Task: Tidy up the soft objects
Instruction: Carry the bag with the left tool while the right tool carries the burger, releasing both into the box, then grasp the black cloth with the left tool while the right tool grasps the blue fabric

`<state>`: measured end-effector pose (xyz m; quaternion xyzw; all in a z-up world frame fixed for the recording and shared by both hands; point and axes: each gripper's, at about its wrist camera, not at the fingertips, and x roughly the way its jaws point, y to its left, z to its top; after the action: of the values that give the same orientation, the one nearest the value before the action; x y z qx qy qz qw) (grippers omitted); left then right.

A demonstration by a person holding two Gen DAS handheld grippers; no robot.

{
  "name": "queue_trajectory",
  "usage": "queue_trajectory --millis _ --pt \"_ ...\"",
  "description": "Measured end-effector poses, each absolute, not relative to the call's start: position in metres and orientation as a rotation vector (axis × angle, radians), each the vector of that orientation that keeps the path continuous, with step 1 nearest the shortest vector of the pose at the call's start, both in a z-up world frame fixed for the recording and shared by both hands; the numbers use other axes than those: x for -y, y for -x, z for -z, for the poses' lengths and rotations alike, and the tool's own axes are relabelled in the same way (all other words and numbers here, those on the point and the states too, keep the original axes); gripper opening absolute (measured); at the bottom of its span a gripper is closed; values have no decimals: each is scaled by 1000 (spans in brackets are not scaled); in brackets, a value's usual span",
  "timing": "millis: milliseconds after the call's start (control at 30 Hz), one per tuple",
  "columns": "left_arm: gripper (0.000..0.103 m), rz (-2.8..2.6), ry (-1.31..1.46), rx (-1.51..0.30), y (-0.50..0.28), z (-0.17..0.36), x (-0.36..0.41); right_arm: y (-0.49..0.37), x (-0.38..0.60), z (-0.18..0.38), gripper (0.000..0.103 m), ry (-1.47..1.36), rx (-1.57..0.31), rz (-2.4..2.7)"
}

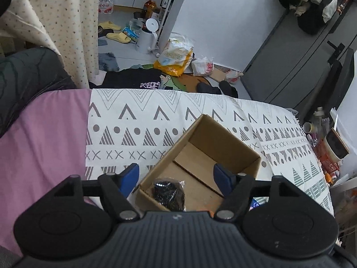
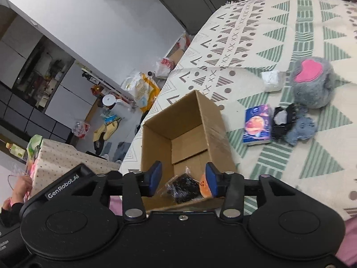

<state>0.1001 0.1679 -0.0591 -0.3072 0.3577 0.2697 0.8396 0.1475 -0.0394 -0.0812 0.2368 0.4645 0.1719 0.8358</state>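
An open cardboard box (image 1: 225, 144) (image 2: 218, 134) stands on the patterned bedspread (image 1: 138, 116). Inside it lie a black item in clear wrap (image 1: 168, 193) (image 2: 184, 188) and an orange soft toy (image 2: 203, 186). My left gripper (image 1: 176, 176) is open and empty above the box's near end. My right gripper (image 2: 183, 178) is open and empty over the same end. On the bedspread (image 2: 312, 33) to the right lie a grey plush with a pink heart (image 2: 312, 82), a white packet (image 2: 272, 80), a blue tissue pack (image 2: 257, 124), a black cloth item (image 2: 283, 120) and a blue-grey cloth (image 2: 301, 130).
A pink sheet (image 1: 42, 138) covers the bed at left. A dotted tablecloth (image 1: 64, 22) hangs beyond it. The floor past the bed is cluttered with bags (image 1: 176, 55), yellow slippers (image 1: 118, 36) and a white kettle (image 1: 148, 36). A dark cabinet (image 1: 296, 51) stands at right.
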Motion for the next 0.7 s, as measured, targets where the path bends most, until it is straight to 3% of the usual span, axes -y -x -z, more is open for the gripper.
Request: queue_trajectory --millis 200,333,433,700 --pt "82 -534 608 -758 -92 45 -148 -137 58 58 57 -457 -963 -390" --pt "85 -460 576 -761 -91 38 -133 -134 79 46 72 -438 -943 -379" --pt "89 -416 544 -769 -91 35 -122 -135 95 42 76 -439 -937 -373" --pt "90 -351 485 -827 -104 36 -100 -142 140 41 86 -469 -938 -356"
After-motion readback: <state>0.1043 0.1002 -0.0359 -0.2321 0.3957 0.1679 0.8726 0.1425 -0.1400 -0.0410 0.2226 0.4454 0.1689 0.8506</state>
